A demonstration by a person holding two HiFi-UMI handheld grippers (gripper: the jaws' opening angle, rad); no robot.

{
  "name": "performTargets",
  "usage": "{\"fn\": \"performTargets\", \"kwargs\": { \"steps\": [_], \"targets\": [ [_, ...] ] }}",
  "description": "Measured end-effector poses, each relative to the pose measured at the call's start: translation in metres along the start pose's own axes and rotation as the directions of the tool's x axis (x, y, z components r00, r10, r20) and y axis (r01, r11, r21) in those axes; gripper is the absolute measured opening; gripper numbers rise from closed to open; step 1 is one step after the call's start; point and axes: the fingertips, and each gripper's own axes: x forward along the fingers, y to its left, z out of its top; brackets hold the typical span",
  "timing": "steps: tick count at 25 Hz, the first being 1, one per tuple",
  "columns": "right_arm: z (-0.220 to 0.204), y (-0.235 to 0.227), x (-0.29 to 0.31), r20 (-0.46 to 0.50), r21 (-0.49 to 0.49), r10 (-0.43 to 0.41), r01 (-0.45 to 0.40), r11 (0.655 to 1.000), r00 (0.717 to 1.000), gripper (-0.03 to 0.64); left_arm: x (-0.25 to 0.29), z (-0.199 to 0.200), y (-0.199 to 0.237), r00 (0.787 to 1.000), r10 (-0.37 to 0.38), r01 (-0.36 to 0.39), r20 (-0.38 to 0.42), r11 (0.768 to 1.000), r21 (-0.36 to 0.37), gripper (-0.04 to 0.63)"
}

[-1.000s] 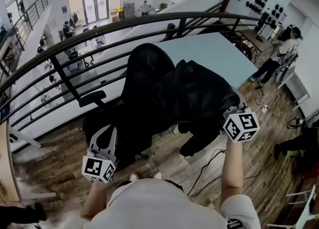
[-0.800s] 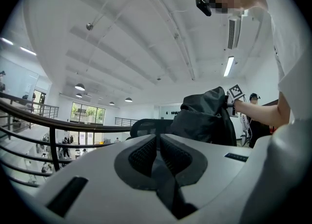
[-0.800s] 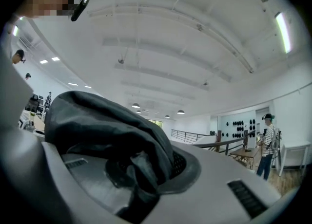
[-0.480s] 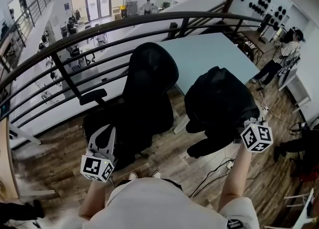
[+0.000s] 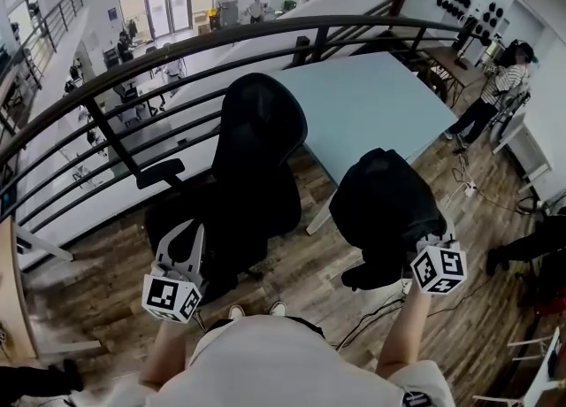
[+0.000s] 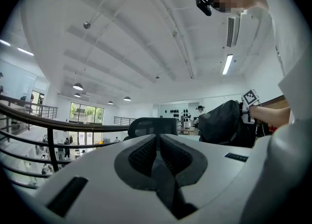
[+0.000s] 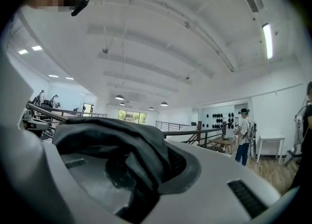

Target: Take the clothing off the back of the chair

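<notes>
Clothing (image 5: 389, 211): one black garment, smooth with a slight sheen, bunched into a rounded, slack lump with folds hanging under it. In the head view it sits at 4 o'clock from the chair (image 5: 256, 157), apart from it, with bare floor (image 5: 305, 259) showing between the two. It is off the chair back and hangs over the floor.

Chair: one, black, with a tall oval mesh-like back, a broad seat and a padded armrest (image 5: 164, 172) at its 9 o'clock. Nothing is draped on the back.

Right gripper (image 7: 146, 169): jaws closed onto a thick fold of the clothing. The fabric is pinched between the ribbed pads and spills over the left jaw. In the head view only its marker cube shows, at 5 o'clock under the garment.

Left gripper (image 5: 187, 235): at 7 o'clock from the chair, near the seat edge. Its grey body has dark ribbed pads, which are brought together at the tips with nothing between them.

Surroundings: one table (image 5: 371, 100) with a flat pale blue-green top at 1 o'clock from the chair. Curved black metal railing (image 5: 177, 51) runs across 12 o'clock. Floor is brown wood planks. One person (image 5: 495, 87) in a striped top stands at 2 o'clock.

Count: two grippers, one garment, one chair.
</notes>
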Motion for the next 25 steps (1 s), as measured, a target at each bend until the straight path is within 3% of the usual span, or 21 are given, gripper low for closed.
{"fn": "performTargets", "kwargs": {
  "steps": [11, 18, 25],
  "targets": [
    [-0.021, 0.067, -0.021, 0.013, 0.164, 0.118, -0.118, 0.979, 0.993, 0.061, -0.009, 0.007, 0.003, 0.999, 0.041, -0.041, 0.021, 0.999, 0.024, 0.043],
    [-0.003, 0.098, -0.021, 0.04, 0.091, 0.174, -0.177, 0.98, 0.984, 0.061, -0.026, 0.007, 0.01, 0.996, 0.089, -0.09, 0.029, 0.996, 0.022, 0.043],
    [0.001, 0.104, -0.021, 0.033, 0.057, 0.161, -0.162, 0.985, 0.986, 0.061, -0.044, 0.007, 0.023, 0.99, 0.13, -0.131, 0.048, 0.991, 0.022, 0.043]
  ]
}}
